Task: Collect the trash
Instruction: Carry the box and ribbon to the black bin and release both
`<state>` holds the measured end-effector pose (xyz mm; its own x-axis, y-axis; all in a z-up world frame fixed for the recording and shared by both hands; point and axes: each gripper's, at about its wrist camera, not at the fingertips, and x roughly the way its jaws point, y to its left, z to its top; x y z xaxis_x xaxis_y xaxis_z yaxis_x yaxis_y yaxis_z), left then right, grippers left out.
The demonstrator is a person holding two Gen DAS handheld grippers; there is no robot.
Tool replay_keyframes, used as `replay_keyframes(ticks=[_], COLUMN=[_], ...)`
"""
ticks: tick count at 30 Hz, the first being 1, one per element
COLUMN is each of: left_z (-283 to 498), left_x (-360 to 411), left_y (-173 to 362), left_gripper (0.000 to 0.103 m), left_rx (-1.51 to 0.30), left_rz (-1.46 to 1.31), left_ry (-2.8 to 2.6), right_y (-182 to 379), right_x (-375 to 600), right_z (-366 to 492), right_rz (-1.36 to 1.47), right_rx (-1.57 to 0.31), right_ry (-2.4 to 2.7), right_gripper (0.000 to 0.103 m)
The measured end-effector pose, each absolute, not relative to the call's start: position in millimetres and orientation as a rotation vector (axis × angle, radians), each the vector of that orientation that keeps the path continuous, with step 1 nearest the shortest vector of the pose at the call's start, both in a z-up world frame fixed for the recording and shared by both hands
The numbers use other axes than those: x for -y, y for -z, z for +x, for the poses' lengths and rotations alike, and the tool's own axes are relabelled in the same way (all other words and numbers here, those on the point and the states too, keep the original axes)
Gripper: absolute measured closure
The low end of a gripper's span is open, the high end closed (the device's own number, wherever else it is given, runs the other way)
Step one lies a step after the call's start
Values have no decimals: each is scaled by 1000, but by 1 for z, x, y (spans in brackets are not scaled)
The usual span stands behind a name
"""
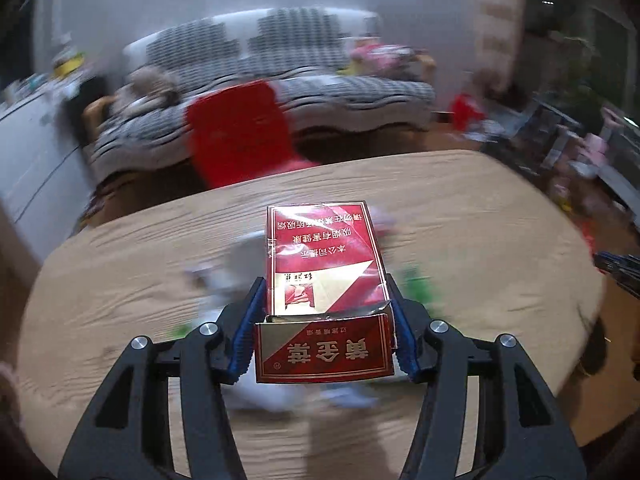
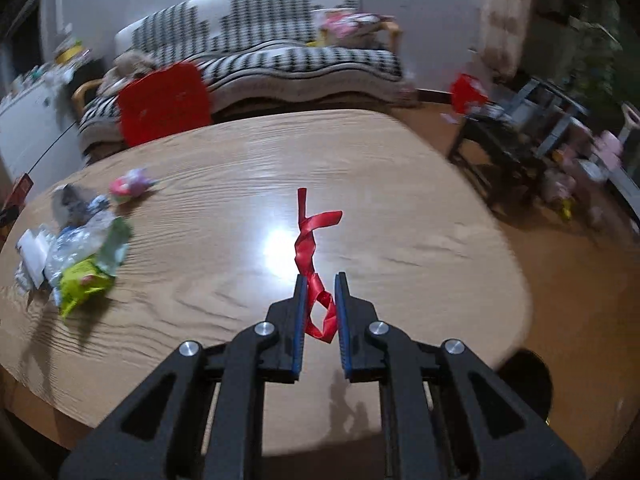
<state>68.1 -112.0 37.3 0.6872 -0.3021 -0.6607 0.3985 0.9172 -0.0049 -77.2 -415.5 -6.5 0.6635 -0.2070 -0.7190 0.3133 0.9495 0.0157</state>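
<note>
My left gripper (image 1: 325,292) is shut on a red and gold cigarette box (image 1: 324,268) with its lid flap open, and holds it above the wooden table (image 1: 480,240). Blurred wrappers lie on the table under it. My right gripper (image 2: 321,280) is over the table with its jaws a little apart around the near end of a red ribbon (image 2: 310,248) that lies on the table; the pads stand close beside it. A pile of trash (image 2: 76,252), with clear plastic, white paper and a green wrapper, lies at the table's left. A pink wrapper (image 2: 130,184) lies behind it.
A red chair (image 2: 164,102) stands at the table's far edge, with a black-and-white sofa (image 2: 280,52) behind it. A white cabinet (image 2: 32,128) is at the left. Dark racks and clutter (image 2: 532,128) fill the floor at the right.
</note>
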Motion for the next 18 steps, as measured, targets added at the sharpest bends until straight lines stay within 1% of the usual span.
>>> replay_keyframes(ticks=[3,8,14,18], left_z=[43,-4,-79,-125], left_x=[183,309,443,526], left_y=[-37,-21,18,60], left_gripper=[48,48,48,48], left_rx=[-702,-730,-779,-838], left_rz=[157,215,317,373], left_ry=[532,771,1022,1145], right_y=[5,14,40,71], right_x=[451,515,588,638], right_z=[-109,-172,-246,-290], right_rz=[177,231,329,465], right_rx=[-781,-783,-810,-836], right_ry=[362,497,623,671], right_gripper=[89,89,88,88])
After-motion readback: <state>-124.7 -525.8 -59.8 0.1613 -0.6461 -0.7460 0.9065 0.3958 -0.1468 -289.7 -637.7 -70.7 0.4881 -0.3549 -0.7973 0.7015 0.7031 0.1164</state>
